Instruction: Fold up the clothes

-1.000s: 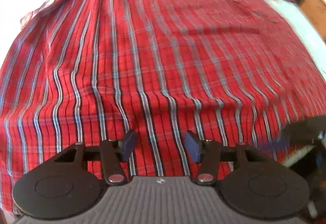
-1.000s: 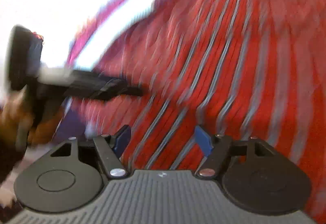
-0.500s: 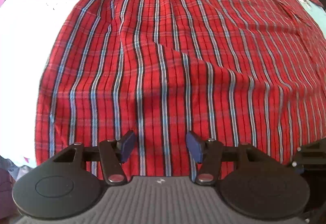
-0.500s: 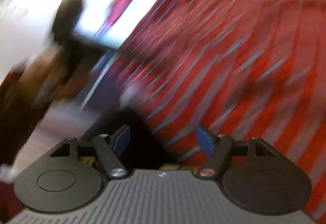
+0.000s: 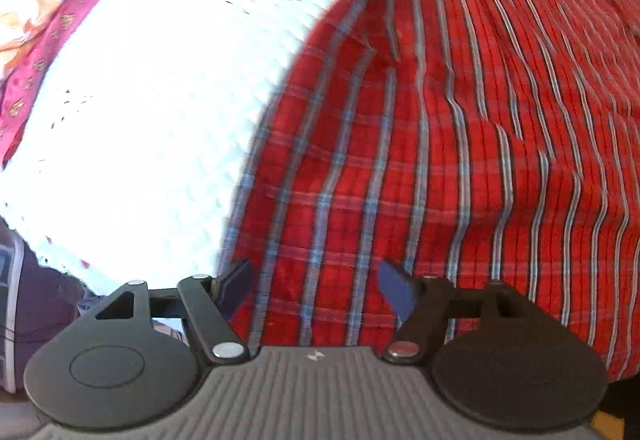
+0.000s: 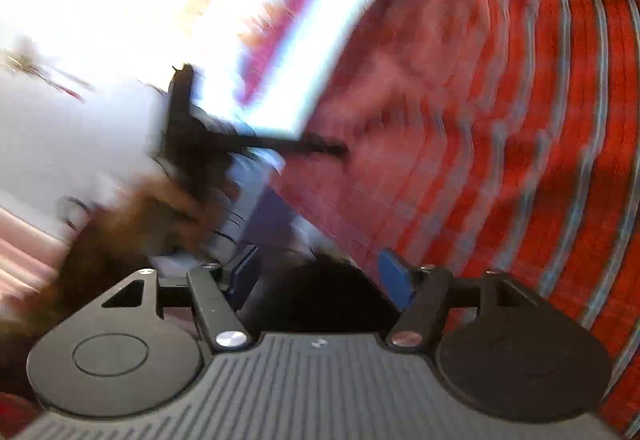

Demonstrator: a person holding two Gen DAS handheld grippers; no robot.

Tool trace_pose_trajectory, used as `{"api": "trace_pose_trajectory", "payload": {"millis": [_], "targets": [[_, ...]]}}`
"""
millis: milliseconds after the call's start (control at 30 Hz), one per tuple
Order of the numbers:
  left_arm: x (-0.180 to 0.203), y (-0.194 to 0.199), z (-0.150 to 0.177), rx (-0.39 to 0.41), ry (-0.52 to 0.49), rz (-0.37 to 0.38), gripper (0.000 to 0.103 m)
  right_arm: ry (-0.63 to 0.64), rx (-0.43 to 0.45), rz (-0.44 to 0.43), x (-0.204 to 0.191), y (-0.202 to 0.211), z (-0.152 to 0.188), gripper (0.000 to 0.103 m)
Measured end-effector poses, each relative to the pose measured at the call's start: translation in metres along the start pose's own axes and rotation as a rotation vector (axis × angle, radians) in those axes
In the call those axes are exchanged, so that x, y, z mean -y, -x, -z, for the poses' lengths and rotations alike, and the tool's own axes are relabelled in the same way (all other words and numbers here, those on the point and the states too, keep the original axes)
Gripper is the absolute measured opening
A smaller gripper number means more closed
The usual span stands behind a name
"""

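White bedspread [image 5: 152, 112] carries the red shirt [image 5: 460, 160], stripes running away from both gaping, empty hand-held grippers.

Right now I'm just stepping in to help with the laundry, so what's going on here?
A person holding a gripper in each hand is folding a red striped shirt spread on a white bedspread. The left gripper sits over the shirt's near corner; its jaws have just been opening, and the cloth lies between them unpinched. The right gripper is open and empty beside the shirt's edge. That view is blurred. No fold is visible yet.
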State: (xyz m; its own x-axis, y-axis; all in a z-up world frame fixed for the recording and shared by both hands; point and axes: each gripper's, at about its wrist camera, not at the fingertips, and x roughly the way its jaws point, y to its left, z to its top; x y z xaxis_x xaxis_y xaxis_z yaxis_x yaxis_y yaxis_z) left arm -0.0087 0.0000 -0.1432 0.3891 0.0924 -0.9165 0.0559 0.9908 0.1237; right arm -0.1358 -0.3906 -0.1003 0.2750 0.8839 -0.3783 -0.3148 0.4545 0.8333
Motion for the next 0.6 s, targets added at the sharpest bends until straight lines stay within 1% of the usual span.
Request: {"api": "trace_pose_trajectory", "payload": {"millis": [33, 100, 133, 167, 200, 267, 300, 333, 367, 400, 433, 467, 500, 533, 567, 600], "targets": [[-0.003, 0.006, -0.001, 0.018, 0.022, 0.042, 0.065, -0.030, 0.090, 0.039, 0.007, 0.017, -0.005, 0.069], [0.005, 0.020, -0.006, 0.074, 0.034, 0.172, 0.065, -0.098, 0.202, 0.217, 0.028, 0.035, -0.011, 0.073], [0.020, 0.025, -0.008, 0.087, -0.006, 0.210, 0.066, -0.133, 0.191, 0.289, 0.038, 0.037, -0.008, 0.073], [0.036, 0.023, -0.007, 0.067, -0.054, 0.223, 0.066, -0.134, 0.136, 0.268, 0.041, 0.031, -0.002, 0.073], [0.051, 0.021, -0.006, 0.043, -0.102, 0.235, 0.066, -0.123, 0.073, 0.217, 0.041, 0.025, 0.006, 0.074], [0.078, 0.003, 0.002, -0.077, -0.190, 0.231, 0.067, -0.151, -0.087, 0.062, 0.033, 0.012, 0.022, 0.072], [0.080, 0.000, 0.004, -0.081, -0.196, 0.216, 0.069, -0.158, -0.116, 0.020, 0.028, 0.013, 0.030, 0.072], [0.082, -0.002, 0.006, -0.085, -0.201, 0.201, 0.069, -0.145, -0.099, 0.014, 0.021, 0.023, 0.036, 0.073], [0.078, 0.000, 0.004, -0.087, -0.189, 0.196, 0.069, -0.135, -0.062, 0.019, 0.018, 0.038, 0.037, 0.073], [0.074, 0.003, 0.003, -0.089, -0.178, 0.189, 0.069, -0.135, -0.010, 0.033, 0.020, 0.053, 0.036, 0.073], [0.072, 0.004, 0.003, -0.090, -0.183, 0.164, 0.069, -0.145, 0.051, 0.060, 0.023, 0.069, 0.035, 0.073], [0.068, 0.001, 0.005, -0.099, -0.189, 0.138, 0.071, -0.159, 0.114, 0.094, 0.027, 0.086, 0.035, 0.075], [0.064, -0.003, 0.007, -0.109, -0.195, 0.111, 0.079, -0.174, 0.177, 0.129, 0.034, 0.097, 0.031, 0.079], [0.060, -0.006, 0.008, -0.119, -0.198, 0.086, 0.084, -0.198, 0.230, 0.168, 0.042, 0.104, 0.028, 0.082], [0.052, -0.009, 0.008, -0.130, -0.176, 0.080, 0.087, -0.218, 0.236, 0.194, 0.051, 0.104, 0.029, 0.086], [0.046, -0.009, 0.008, -0.133, -0.172, 0.065, 0.087, -0.236, 0.226, 0.214, 0.060, 0.101, 0.031, 0.086]]}}
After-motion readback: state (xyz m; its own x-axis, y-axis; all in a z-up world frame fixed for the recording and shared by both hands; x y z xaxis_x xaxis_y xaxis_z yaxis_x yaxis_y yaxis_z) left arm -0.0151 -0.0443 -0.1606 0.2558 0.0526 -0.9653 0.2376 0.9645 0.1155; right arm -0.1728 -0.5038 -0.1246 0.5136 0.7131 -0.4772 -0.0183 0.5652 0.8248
